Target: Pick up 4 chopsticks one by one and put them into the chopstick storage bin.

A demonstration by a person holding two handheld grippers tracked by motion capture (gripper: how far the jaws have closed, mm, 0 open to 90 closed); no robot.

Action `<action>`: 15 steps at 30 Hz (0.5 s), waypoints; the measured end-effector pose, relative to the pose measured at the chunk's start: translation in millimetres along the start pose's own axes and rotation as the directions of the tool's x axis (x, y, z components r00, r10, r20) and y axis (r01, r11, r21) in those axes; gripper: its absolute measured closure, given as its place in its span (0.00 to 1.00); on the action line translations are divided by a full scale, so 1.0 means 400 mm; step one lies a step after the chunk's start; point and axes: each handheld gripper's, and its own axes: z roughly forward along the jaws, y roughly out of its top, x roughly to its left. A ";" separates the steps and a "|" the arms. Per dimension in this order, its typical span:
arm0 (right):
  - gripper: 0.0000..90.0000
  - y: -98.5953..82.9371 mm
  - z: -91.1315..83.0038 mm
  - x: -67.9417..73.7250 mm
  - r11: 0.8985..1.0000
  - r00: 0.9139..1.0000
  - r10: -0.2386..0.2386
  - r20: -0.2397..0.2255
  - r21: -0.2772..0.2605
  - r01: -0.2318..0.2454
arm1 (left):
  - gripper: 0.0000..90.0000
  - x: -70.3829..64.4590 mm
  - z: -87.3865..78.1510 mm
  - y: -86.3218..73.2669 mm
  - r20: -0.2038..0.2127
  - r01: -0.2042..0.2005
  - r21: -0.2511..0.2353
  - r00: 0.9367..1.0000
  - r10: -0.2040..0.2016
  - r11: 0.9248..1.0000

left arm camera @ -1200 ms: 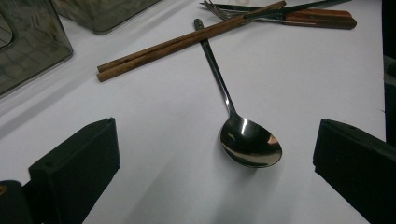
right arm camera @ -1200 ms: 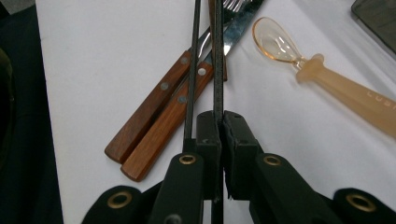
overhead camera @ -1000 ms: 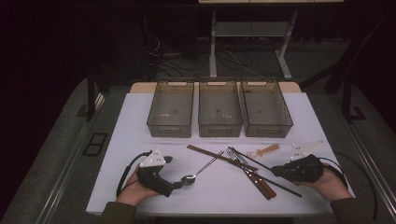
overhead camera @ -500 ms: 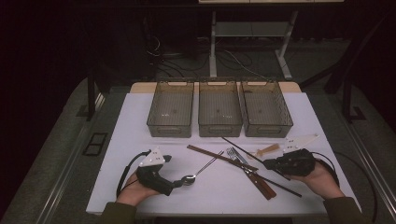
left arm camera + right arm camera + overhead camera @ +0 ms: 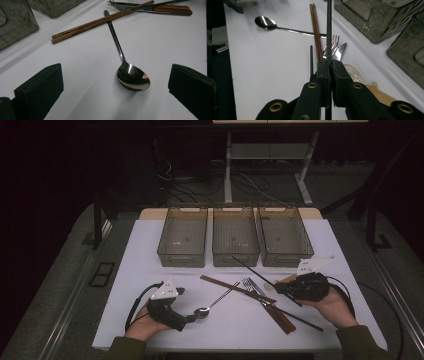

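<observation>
While the three bins [image 5: 235, 237] are empty, the right tool [image 5: 280, 289] clamps one black chopstick [image 5: 328, 27] and the left tool [image 5: 192, 318], jaws apart, faces the spoon [image 5: 130, 75].

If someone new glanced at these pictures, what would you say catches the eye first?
Probably the right gripper, its jaws shut on a thin black chopstick that rises above the white table. Next, the shiny metal spoon lying between the wide-open jaws of the left gripper. Behind them, three empty smoky-grey plastic bins stand in a row.
</observation>
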 end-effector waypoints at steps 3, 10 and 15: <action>0.95 0.014 0.011 0.000 1.000 1.000 0.004 0.007 -0.007 -0.004 | 0.00 0.000 0.000 0.000 0.002 -0.004 0.001 1.000 0.004 1.000; 0.95 0.049 0.041 -0.003 1.000 1.000 0.008 0.007 -0.017 -0.008 | 0.00 0.001 0.001 0.000 0.003 -0.007 0.004 1.000 0.007 1.000; 0.95 0.071 0.063 -0.002 1.000 1.000 0.006 0.013 -0.018 -0.005 | 0.00 0.001 0.000 -0.001 0.003 -0.004 0.005 1.000 0.004 1.000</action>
